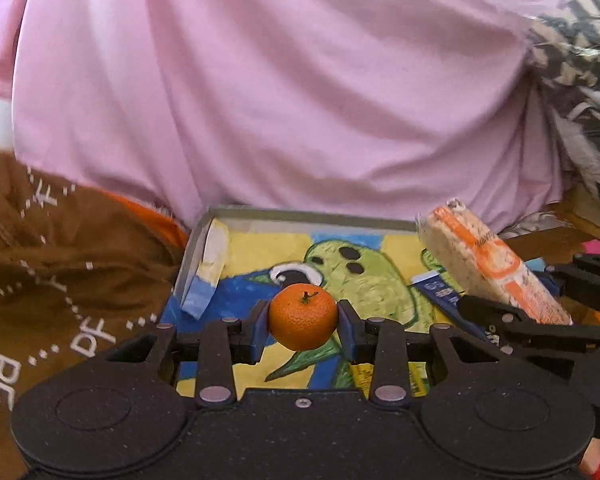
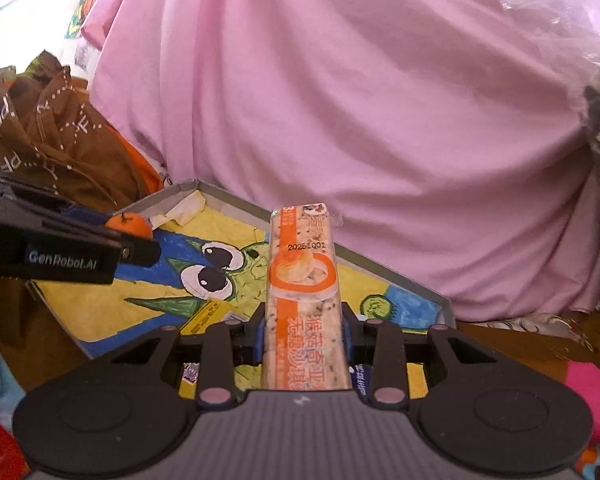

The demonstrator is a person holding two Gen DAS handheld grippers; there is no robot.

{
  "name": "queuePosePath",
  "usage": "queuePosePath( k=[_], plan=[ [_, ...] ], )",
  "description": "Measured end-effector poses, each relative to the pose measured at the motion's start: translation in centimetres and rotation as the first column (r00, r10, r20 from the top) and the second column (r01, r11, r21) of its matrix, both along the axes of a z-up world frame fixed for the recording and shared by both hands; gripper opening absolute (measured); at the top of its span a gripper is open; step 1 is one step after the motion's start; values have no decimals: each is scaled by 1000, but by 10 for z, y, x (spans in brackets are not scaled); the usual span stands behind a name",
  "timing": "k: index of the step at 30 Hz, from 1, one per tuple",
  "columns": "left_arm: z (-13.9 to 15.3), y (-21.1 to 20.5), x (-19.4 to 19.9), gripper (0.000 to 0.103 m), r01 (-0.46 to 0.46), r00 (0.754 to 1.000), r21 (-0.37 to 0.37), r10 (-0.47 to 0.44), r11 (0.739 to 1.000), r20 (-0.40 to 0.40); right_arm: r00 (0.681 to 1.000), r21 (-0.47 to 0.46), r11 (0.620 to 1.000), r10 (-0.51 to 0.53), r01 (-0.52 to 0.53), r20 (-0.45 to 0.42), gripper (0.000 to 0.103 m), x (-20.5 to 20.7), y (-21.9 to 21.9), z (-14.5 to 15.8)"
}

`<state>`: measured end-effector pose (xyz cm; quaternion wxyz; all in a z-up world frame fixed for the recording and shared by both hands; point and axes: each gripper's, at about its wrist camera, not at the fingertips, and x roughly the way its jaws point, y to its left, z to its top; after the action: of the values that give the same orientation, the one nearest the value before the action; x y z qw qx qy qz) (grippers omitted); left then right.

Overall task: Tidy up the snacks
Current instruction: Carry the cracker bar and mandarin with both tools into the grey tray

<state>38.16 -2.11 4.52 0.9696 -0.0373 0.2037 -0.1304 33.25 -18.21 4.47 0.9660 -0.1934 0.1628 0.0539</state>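
A: What does the left gripper hold?

B: A mandarin; its blue-padded fingers press the fruit from both sides, spread about the fruit's width; the peel is dimpled and glossy, the stem end up; it hangs above the tray.

A: And the right gripper?

B: Its fingers pinch a long snack bar near its lower end; the bar points forward over the tray; clear crinkled wrapper, orange print, a pale speckled block inside.

A: The tray itself?

B: Shallow, grey-rimmed, rectangular; its floor bears a crayon-like drawing of a green creature on yellow and blue; a blue packet lies on it under the bar.

A: Around it?

B: Smooth folded pink cloth behind; brown printed fabric to the left.
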Motion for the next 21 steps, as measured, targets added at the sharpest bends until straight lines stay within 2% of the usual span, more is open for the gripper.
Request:
queuePosePath(
  k=[5, 11, 21],
  plan=[
    [-14, 7, 10, 38, -19, 999, -9, 19, 1000, -36, 1000, -21, 1000, 7, -7, -30, 38, 15, 4, -12],
    [-25, 12, 15, 38, -44, 998, -27, 43, 999, -53, 996, 11, 1000, 2, -1, -86, 38, 29, 4, -23],
    [-31, 13, 20, 38, -47, 997, -37, 44, 998, -68, 994, 35, 999, 3, 1, -108, 38, 34, 4, -30]
  ],
)
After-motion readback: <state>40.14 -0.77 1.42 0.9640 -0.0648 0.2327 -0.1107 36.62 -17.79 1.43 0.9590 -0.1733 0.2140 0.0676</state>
